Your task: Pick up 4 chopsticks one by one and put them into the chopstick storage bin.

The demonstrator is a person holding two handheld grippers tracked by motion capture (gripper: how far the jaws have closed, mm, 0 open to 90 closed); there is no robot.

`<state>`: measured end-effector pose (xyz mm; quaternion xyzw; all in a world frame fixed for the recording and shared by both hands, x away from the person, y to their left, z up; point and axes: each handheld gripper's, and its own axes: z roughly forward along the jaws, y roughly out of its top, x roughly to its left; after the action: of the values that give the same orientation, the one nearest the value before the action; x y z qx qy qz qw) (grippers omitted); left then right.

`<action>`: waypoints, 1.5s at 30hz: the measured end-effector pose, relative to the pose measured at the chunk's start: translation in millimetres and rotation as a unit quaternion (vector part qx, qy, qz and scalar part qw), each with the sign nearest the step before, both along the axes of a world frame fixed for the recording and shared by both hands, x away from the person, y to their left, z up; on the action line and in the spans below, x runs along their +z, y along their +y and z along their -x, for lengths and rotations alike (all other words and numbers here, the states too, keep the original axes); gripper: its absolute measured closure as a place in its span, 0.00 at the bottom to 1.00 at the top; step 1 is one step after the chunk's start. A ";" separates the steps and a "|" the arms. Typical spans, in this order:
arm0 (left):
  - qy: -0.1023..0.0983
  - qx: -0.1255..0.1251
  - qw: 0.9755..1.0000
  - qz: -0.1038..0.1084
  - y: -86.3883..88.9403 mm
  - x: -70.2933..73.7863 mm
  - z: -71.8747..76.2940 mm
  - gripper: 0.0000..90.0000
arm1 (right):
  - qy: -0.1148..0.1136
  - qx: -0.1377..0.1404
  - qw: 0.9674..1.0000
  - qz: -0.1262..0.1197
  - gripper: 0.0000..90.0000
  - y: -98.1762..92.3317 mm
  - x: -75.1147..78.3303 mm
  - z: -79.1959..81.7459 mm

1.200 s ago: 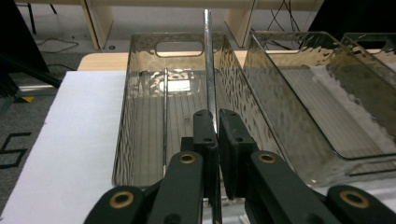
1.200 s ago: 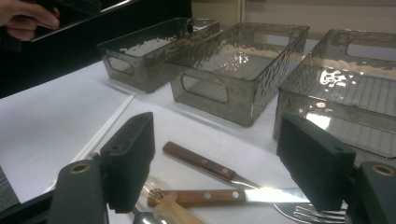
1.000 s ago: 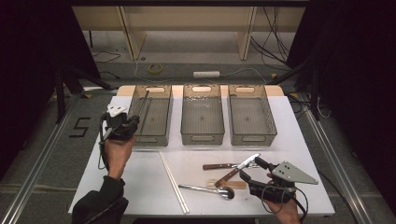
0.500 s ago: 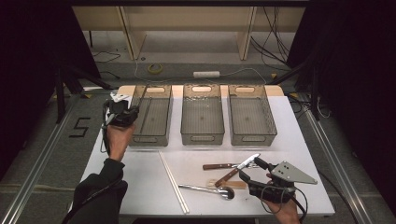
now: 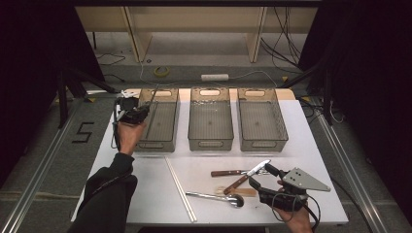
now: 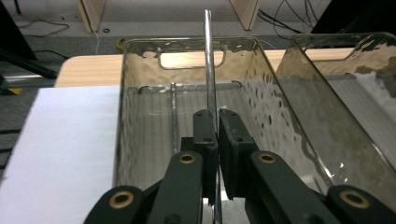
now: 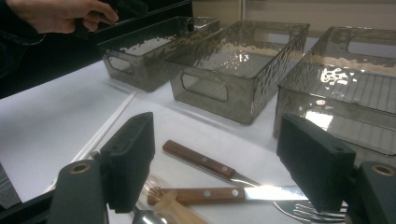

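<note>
From above, my left gripper [image 5: 132, 112] sits at the near left rim of the leftmost clear smoky plastic bin [image 5: 160, 121], and my right gripper [image 5: 267, 182] rests low on the white tabletop [image 5: 145, 194] near its front right edge. My left gripper view shows what the high view cannot: my jaws are clamped on a thin shiny metal rod [image 6: 208, 70] that stands upright between them, over the inside of that bin, and a second thin metal rod [image 6: 173, 116] lies on the bin floor. Whether the held rod touches the floor I cannot tell.

My right gripper view shows its jaws wide apart, holding nothing, just behind the cutlery: a wooden-handled knife [image 7: 224, 193] lying crosswise, another wooden-handled utensil [image 7: 201, 161] angled beyond it, the tines of a metal fork [image 7: 313, 212] at the lower right, and a pale wooden piece [image 7: 173, 210] at the bottom edge. The high view adds a metal spoon [image 5: 214, 197] lying in front of these and a pair of long white chopsticks [image 5: 180, 188] lying aslant on the tabletop to the left.

The middle bin [image 5: 210, 124] and the right bin [image 5: 261, 125] stand beside the first in a row; their ribbed floors look bare in both the high view and my right gripper view.
</note>
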<state>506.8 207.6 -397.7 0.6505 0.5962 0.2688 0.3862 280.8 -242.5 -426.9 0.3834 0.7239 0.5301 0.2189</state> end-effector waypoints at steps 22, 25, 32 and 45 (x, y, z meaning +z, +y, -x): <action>0.020 -0.007 1.000 0.005 -6.3 -16.7 -22.2 0.94 | -0.001 0.001 1.000 -0.002 0.32 -0.8 0.6 0.7; 0.018 -0.011 1.000 0.005 -8.0 -16.0 -23.9 0.86 | -0.001 0.002 1.000 -0.003 0.32 -1.3 0.7 0.7; 0.023 -0.026 0.999 0.017 -10.9 -5.4 -14.1 0.58 | -0.002 0.002 1.000 -0.004 0.32 -1.8 0.9 1.4; -0.015 -0.063 0.997 0.035 -19.3 6.4 53.9 0.37 | 0.002 0.002 1.000 -0.003 0.32 2.0 0.8 2.8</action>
<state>452.8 188.3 -391.3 0.6687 0.5569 0.2324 0.4344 278.0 -240.5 -426.1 0.3842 0.7232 0.5320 0.2151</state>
